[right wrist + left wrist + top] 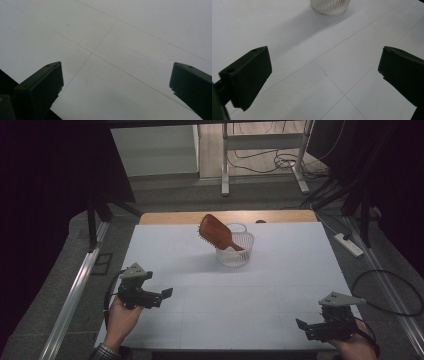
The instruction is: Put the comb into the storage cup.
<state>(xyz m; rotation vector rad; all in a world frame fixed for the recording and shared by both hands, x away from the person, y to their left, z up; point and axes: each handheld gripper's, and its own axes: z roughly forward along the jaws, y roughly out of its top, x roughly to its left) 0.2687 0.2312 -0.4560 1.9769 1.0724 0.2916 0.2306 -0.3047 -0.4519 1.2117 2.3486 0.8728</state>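
Observation:
A brown wooden hairbrush leans in a white ribbed basket at the far middle of the white table, its paddle sticking out up and to the left. The basket's base appears at the top of the left gripper view. My left gripper rests near the table's front left, held by a hand, open with nothing between its fingers. My right gripper sits at the front right corner, also open and empty, its fingers wide apart above bare table.
A wooden strip edges the table's far side. A metal rail runs along the left. A power strip and cables lie on the floor to the right. Table legs stand beyond.

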